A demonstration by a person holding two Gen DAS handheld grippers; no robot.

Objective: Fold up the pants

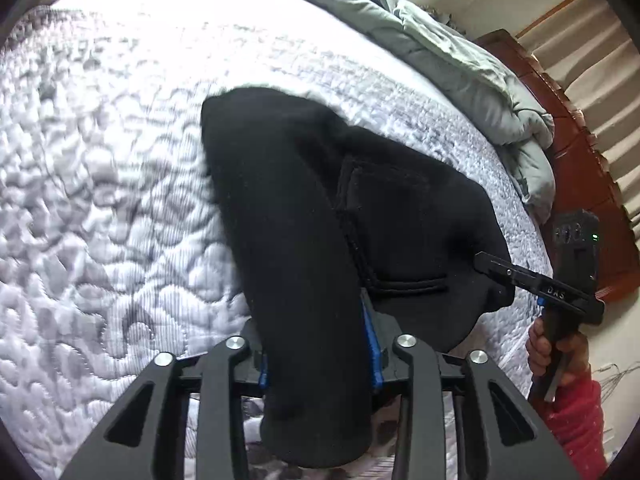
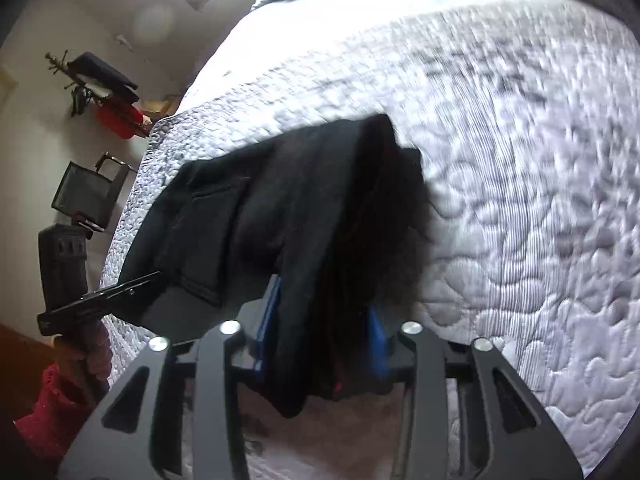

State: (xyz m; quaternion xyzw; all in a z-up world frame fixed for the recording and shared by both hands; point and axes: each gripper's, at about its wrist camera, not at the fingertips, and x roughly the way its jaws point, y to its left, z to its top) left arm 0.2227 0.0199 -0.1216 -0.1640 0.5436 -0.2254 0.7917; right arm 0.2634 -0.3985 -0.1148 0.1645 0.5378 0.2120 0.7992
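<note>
We are holding the black pants (image 1: 304,240) up over the quilted bed cover (image 1: 100,200), with part of the cloth draped down onto it and a stitched pocket facing up toward the right side of the bundle. The fabric is looking thick and fleecy, soft and floppy, so we are judging it fairly light but bulky, likely to sag and bunch instead of keeping a crease; the fuzzy edge in the right wrist view suggests a plush lining that will grip rather than slip. The left gripper (image 1: 320,360) is clamping a thick roll of the pants between its blue pads, and the right gripper (image 2: 320,340) is doing the same with another bunched edge, so both are holding cloth at a middling width set by its thickness. We are thinking the better holds are at the waistband and hems, where the seams are giving some firmness. A rumpled grey duvet (image 1: 460,60) is lying near the wooden headboard (image 1: 580,168).
</note>
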